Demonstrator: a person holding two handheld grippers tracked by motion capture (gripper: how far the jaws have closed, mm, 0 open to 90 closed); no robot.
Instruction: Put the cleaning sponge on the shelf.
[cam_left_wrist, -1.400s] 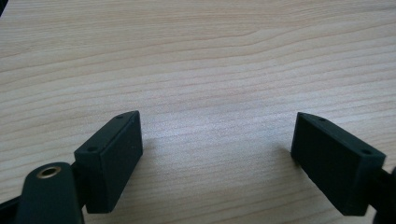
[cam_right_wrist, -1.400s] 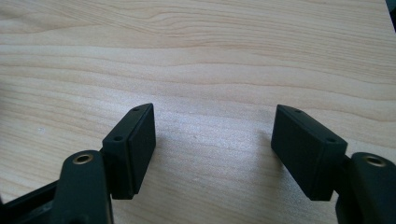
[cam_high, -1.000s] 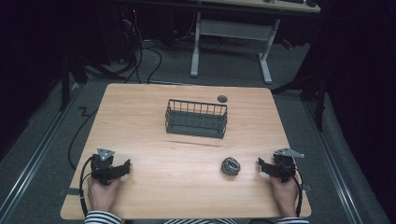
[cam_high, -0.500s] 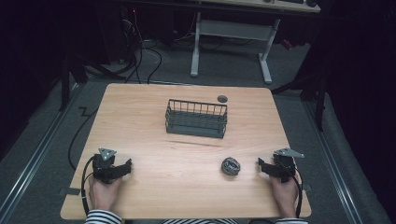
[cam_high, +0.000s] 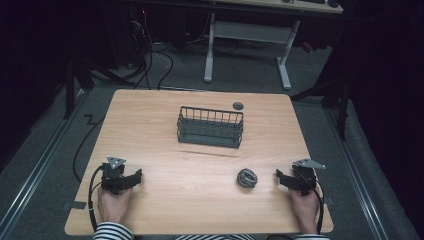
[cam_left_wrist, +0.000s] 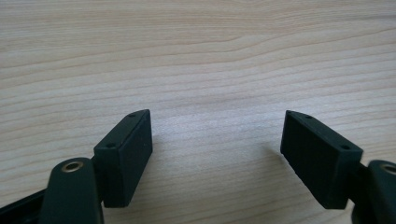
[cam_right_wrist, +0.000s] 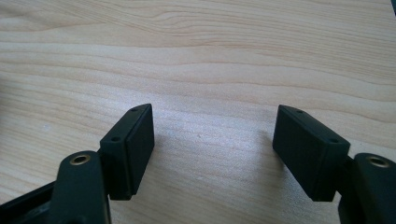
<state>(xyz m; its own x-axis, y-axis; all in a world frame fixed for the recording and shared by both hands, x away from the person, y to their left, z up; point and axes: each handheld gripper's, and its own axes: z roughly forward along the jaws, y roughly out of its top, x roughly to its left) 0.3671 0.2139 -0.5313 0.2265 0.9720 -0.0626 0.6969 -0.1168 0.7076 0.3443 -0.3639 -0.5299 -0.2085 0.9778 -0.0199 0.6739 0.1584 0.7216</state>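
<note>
Resting both hands at the near edge of the wooden table (cam_high: 150, 125), I hold one gripper in each. My left gripper (cam_high: 136, 176) sits at the near left corner, low over the wood, its jaws pointing toward the middle of the table. In the left gripper view its two black pads (cam_left_wrist: 126, 154) stand apart with bare wood grain between them; those jaws have just been closing a little, yet they stay well spread and nothing lies between them. My right gripper (cam_high: 279, 176) sits at the near right, jaws pointing left toward the table's centre. In the right gripper view its pads (cam_right_wrist: 130, 149) are also spread apart over bare wood, gripping nothing.

Nearest to my right gripper is a small crumpled ball of silvery-grey material (cam_high: 247, 177), lying on the table just to the left of the jaw tips, close but not touching them. It is well apart from my left gripper.

Farther back, around the middle of the table, stands a dark wire basket (cam_high: 210, 127), upright, its long side facing me. Behind it and slightly right, near the far edge, lies a small dark round disc (cam_high: 238, 105)
</note>
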